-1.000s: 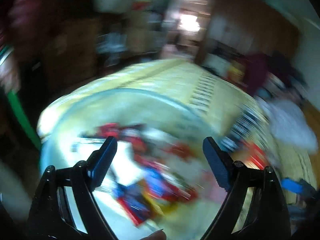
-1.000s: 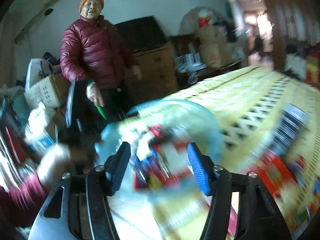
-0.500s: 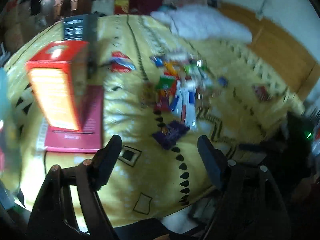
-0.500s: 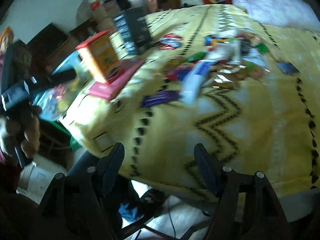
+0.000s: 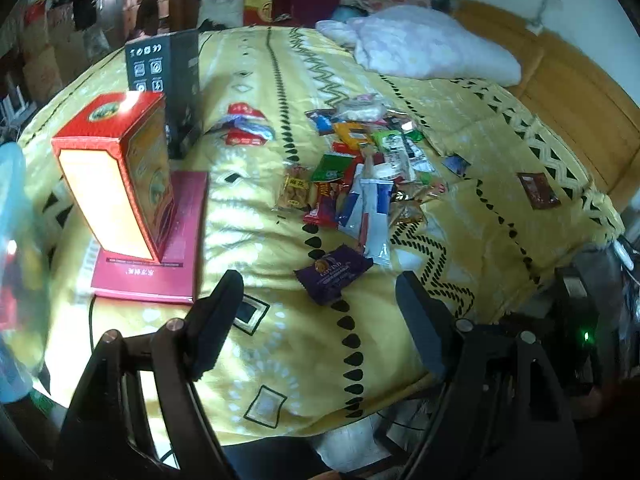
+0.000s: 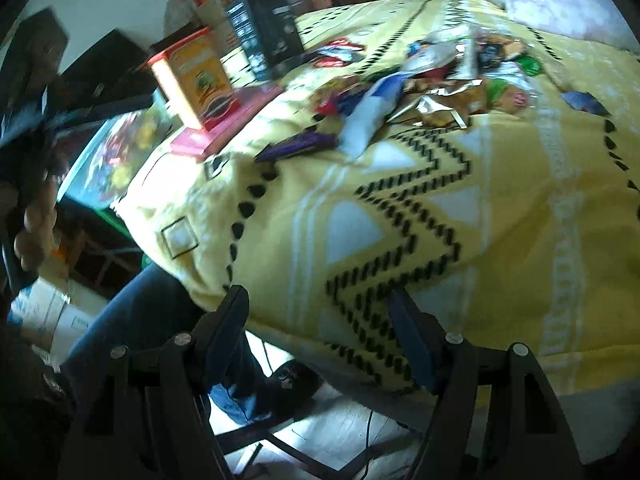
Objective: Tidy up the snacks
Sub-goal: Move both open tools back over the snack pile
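At the left edge of the left wrist view, a pale blue container (image 5: pixel 14 240) is cut off and blurred. The labels in the snack pile (image 5: pixel 368 172) are mostly too small to read. In the right wrist view the pile smears, and a hand (image 6: pixel 34 224) at the left edge is cropped.

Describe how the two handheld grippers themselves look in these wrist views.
Both look alike. The left gripper and right gripper are black frames of slanted struts joined by small silver rivets. Each carries two flat, paddle-shaped fingers with dark blue pads. No cables or markings show on them. In the right view, blue jeans and a dark shoe appear below.
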Motion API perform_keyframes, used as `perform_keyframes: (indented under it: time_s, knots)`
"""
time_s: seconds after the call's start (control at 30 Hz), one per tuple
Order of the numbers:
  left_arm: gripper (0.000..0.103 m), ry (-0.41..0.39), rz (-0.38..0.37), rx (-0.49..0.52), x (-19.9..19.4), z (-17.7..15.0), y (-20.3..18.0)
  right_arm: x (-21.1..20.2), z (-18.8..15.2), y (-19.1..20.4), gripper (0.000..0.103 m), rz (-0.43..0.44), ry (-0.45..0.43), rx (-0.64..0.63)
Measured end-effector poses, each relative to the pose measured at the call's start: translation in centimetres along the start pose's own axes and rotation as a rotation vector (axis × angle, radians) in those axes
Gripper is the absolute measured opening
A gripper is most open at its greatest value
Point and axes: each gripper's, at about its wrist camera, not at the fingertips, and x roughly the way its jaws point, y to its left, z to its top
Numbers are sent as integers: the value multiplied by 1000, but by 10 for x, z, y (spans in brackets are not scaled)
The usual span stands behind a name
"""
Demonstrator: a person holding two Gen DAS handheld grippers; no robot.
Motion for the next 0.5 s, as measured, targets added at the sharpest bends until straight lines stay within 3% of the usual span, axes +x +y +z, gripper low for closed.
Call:
perform_keyframes:
  time_s: [0.37,0.5]
  knots:
    - [80,-62,10,8,-17,12,-6,10,-5,-6,76,11,35,15]
    - [80,-34,4,9,-1,9,-2,8,-7,-6,76,10,29,15]
